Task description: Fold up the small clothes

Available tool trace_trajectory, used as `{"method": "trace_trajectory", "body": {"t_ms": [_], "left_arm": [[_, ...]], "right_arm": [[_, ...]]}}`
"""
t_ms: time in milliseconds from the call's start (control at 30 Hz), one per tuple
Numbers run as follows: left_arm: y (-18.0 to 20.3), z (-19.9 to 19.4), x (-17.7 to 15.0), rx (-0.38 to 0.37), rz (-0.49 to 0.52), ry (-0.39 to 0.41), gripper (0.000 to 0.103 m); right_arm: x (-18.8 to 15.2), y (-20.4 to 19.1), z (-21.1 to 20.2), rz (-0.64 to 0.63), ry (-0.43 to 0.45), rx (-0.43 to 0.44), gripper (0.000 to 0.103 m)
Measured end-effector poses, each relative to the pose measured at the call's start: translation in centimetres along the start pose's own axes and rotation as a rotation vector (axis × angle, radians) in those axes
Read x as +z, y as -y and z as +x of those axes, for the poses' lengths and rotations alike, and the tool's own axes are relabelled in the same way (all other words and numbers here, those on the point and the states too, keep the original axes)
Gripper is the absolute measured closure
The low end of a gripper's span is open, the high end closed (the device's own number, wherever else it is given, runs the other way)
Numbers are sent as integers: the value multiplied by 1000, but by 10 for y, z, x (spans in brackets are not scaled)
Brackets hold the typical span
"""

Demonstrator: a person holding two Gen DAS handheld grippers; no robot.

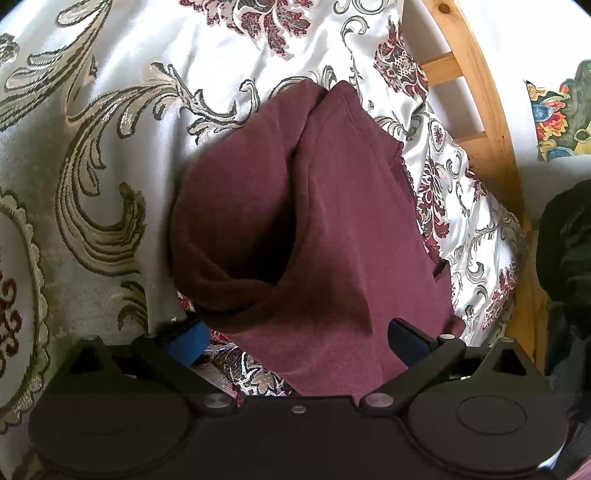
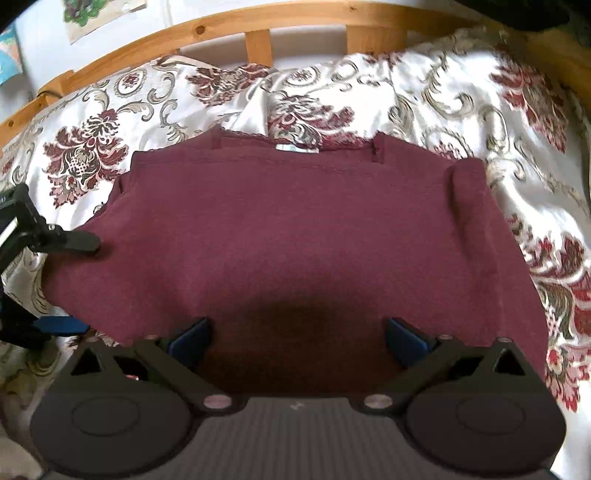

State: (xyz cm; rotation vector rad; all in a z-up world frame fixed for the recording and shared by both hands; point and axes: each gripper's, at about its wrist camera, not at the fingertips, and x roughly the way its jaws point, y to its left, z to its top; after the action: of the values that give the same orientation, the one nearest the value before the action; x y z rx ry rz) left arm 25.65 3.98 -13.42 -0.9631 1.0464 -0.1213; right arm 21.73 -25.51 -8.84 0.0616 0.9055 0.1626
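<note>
Right wrist view: the right gripper [image 2: 297,338] hovers low with fingers spread, released, over the maroon garment [image 2: 288,236] on the bed [image 2: 461,96], while the left gripper [image 1: 295,338] likewise straddles cloth, unclenched.

Shirt's [image 2: 295,229] near hem behind hand-held gripper [image 2: 295,339]

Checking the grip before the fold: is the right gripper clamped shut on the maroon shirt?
No, the right gripper is wide open, its fingers spread apart over the maroon shirt.

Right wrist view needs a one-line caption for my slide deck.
Open right hand-held gripper poised over a maroon garment spread on a floral bedspread, wooden bed frame behind.
</note>
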Motion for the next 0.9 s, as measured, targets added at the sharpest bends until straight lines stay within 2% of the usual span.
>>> {"method": "trace_trajectory", "body": {"t_ms": [167, 233, 300, 367, 400, 500, 533, 567, 600, 633, 733, 900], "left_arm": [[1, 0, -1, 0, 14, 0, 1], [3, -1, -3, 7, 18, 8, 1], [3, -1, -3, 19, -24, 28, 3], [2, -4, -3, 36, -92, 69, 10], [2, -7, -4, 38, -116, 94, 16], [7, -15, -9, 47, -121, 156, 33], [11, -17, -11, 53, -111, 175, 43], [16, -20, -13, 63, -93, 195, 50], [21, -23, -15, 77, -71, 216, 62], [28, -26, -16, 88, -47, 236, 66], [52, -35, -23, 96, 59, 302, 73], [111, -39, -40, 99, 367, 367, 79]], "right_arm": [[4, 19, -15, 93, -24, 41, 0], [5, 34, -25, 164, -4, 48, 0], [6, 47, -36, 215, 24, 35, 0], [5, 59, -46, 253, 50, 37, 0], [5, 66, -49, 278, 63, 44, 0], [1, 88, -61, 368, 100, 86, 0], [1, 94, -63, 395, 109, 99, 0], [0, 101, -66, 431, 120, 116, 0], [-1, 107, -68, 463, 130, 128, 0], [-2, 112, -69, 481, 138, 131, 0], [-3, 120, -75, 496, 171, 120, 0], [-5, 122, -88, 469, 237, 91, 0]]}}
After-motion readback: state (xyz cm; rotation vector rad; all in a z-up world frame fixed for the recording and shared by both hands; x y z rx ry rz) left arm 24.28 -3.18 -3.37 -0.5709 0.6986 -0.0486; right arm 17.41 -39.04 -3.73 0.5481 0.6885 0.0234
